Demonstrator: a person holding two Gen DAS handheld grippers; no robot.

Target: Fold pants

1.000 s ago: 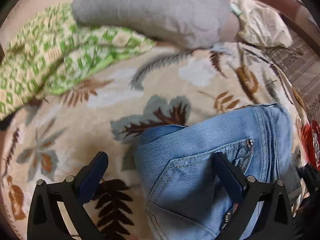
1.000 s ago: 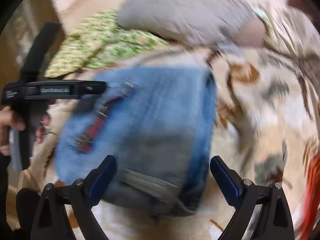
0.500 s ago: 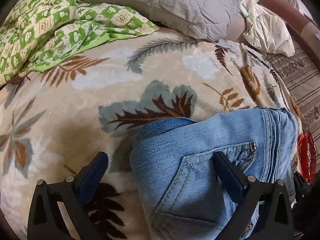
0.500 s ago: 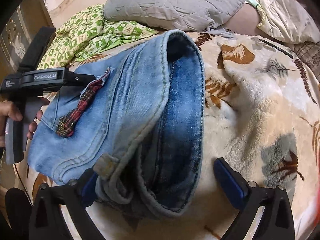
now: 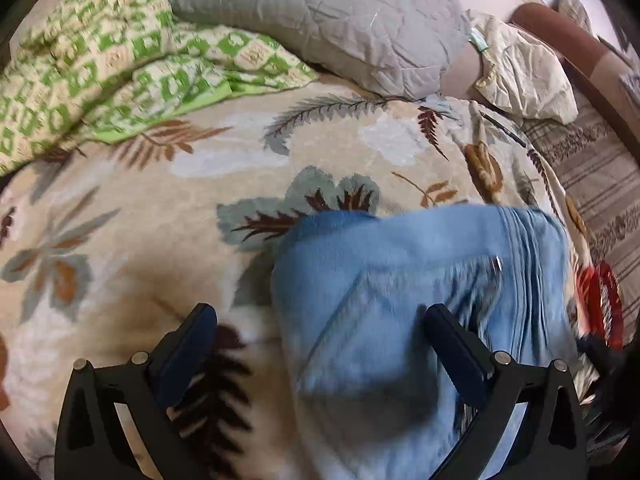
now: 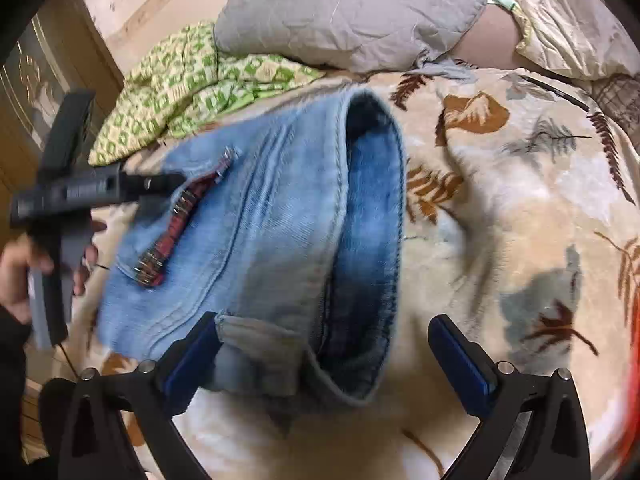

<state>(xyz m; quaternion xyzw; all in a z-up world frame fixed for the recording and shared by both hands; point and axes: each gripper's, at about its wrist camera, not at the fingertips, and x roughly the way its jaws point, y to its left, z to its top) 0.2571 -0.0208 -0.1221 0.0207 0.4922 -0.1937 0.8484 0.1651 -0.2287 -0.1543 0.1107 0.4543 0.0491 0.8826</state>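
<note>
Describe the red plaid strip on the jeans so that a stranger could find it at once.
Start at the leaf-patterned blanket that covers the bed, and find the folded light-blue jeans lying on it below the grey pillow. On the jeans' left part, near the left gripper, runs a narrow red plaid strip with small metal studs. It is the only red, checked patch on plain blue denim.

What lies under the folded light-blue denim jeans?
The folded light-blue denim jeans rest on a beige leaf-print fleece blanket, visible all around them. Whatever lies directly beneath is covered by the denim.
</note>
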